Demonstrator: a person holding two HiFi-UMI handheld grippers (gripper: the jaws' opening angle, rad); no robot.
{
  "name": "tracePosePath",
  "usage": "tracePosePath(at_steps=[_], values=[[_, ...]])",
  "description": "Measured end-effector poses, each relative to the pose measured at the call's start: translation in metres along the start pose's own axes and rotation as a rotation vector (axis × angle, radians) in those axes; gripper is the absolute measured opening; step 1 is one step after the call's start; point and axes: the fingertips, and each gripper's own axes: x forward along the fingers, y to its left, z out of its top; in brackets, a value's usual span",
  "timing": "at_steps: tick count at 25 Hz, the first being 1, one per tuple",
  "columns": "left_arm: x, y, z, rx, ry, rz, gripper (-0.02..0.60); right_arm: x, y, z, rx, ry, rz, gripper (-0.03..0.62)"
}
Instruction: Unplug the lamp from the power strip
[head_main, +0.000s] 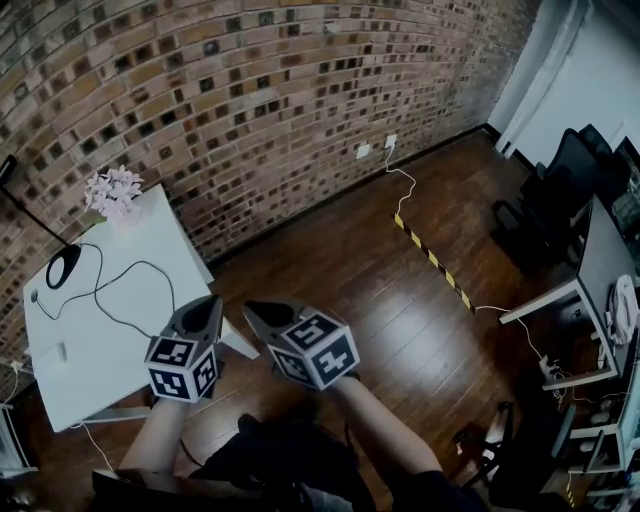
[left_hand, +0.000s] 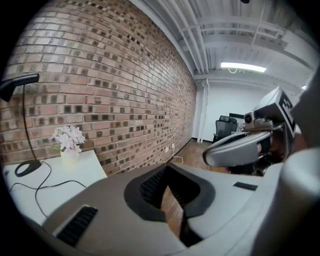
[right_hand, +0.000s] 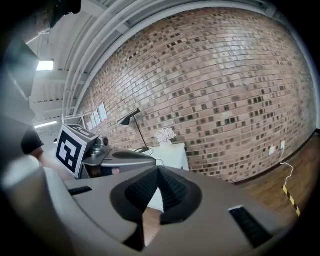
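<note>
Where lamp (head_main: 62, 267) sits, white table (head_main: 105, 365), brick wall (head_main: 250, 100)

From the head view, the lamp (head_main: 62, 266) has its head cut off at the 9 o'clock edge. Its cord (head_main: 97, 290) cannot be traced to an end. On the table (head_main: 150, 230), a small white thing (head_main: 50, 352) at 8 o'clock is too small to name.

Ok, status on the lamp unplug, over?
Left hand-held gripper and right hand-held gripper shut, empty, short of the table. Lamp standing there, untouched. Power strip not made out. Nothing blocking the way.
</note>
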Motion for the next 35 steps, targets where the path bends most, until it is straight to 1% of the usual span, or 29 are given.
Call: tracePosePath(at_steps=[4,12,19,24,29,35], values=[[-0.023,0.018,-0.008,-0.01,-0.008,0.01,0.002,0.015,0.023,-0.004,-0.01,0.008,0.002,0.0],[-0.079,0.07,-0.022,-0.057,-0.027,0.075,0.002,0.052,0.079,0.0,-0.041,0.03,0.043,0.0],[-0.115,0.1,-0.037,-0.092,-0.035,0.112,0.002,0.072,0.113,0.006,-0.065,0.031,0.034,-0.003],[-0.122,0.104,-0.041,-0.101,-0.04,0.108,0.002,0.075,0.124,0.004,-0.078,0.053,0.044,-0.003],[-0.123,0.1,-0.033,-0.095,-0.058,0.093,0.002,0.073,0.127,0.004,-0.078,0.06,0.046,-0.003],[-0.113,0.094,-0.047,-0.101,-0.023,0.073,0.002,0.072,0.12,-0.012,-0.062,0.094,0.042,-0.002]])
